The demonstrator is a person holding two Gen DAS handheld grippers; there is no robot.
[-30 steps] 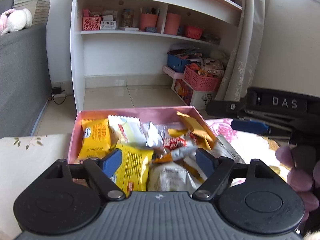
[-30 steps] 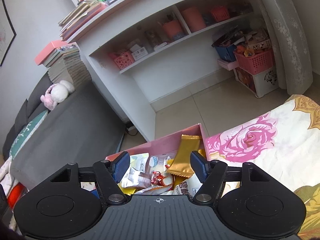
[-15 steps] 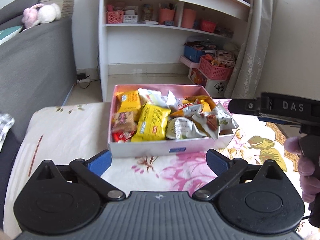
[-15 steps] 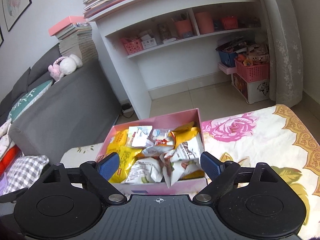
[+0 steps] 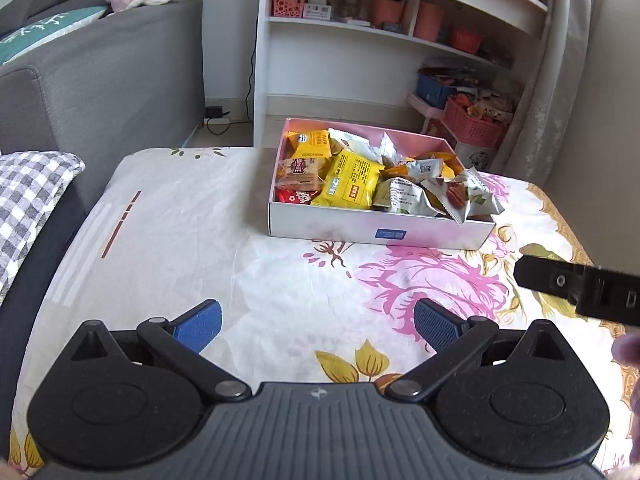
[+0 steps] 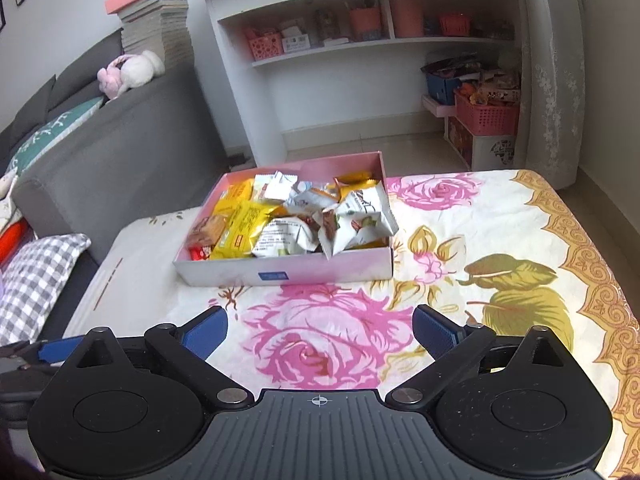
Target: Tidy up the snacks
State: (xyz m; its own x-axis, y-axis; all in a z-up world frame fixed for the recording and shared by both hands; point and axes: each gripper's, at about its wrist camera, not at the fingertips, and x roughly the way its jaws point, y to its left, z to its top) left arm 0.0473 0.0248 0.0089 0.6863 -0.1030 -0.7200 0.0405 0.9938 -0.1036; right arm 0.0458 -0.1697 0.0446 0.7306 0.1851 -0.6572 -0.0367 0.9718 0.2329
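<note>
A pink-lined white box (image 5: 352, 233) (image 6: 320, 273) sits on the flowered cloth, filled with several snack packets: yellow packs (image 5: 352, 179) (image 6: 242, 224), white nut packs (image 5: 464, 194) (image 6: 360, 216) and a red one at its front left corner (image 5: 296, 197). My left gripper (image 5: 318, 322) is open and empty, well back from the box. My right gripper (image 6: 320, 328) is open and empty, also back from the box; its black body (image 5: 576, 286) shows at the right of the left wrist view.
The flowered cloth (image 6: 500, 240) covers the table. A grey sofa (image 5: 100, 72) with a checked cushion (image 6: 36, 276) stands at the left. A white shelf unit (image 6: 360, 48) and pink baskets (image 6: 486, 114) stand behind the table on the floor.
Both grippers have pulled back and up from over the box; the box now lies farther away in both views. Both stay open and empty.
</note>
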